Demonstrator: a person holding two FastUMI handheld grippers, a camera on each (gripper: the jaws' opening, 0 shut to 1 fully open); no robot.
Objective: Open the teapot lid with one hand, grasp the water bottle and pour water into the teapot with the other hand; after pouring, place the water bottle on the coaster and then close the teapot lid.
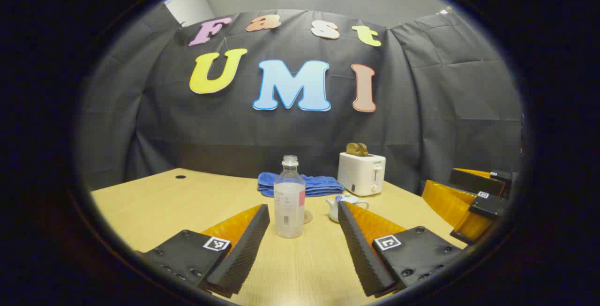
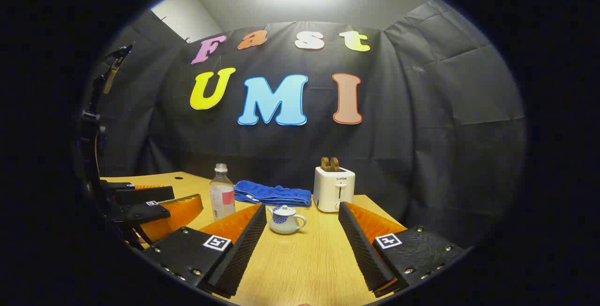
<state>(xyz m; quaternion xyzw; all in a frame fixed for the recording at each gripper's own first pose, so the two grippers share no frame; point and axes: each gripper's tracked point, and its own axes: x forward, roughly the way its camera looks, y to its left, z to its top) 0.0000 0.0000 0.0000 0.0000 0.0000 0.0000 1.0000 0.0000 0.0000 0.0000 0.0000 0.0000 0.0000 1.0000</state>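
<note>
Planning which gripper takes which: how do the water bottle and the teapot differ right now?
The water bottle is tall, slim and see-through; the teapot is low, round and white with blue patterning. The bottle's mouth is uncapped, while the teapot's lid is on. The teapot has a handle and spout; the bottle has neither. Both stand upright on the table, ungrasped.

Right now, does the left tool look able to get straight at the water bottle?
Probably yes: the left tool is open, and the bottle stands upright on the table straight ahead between its fingers, with nothing in between.
</note>
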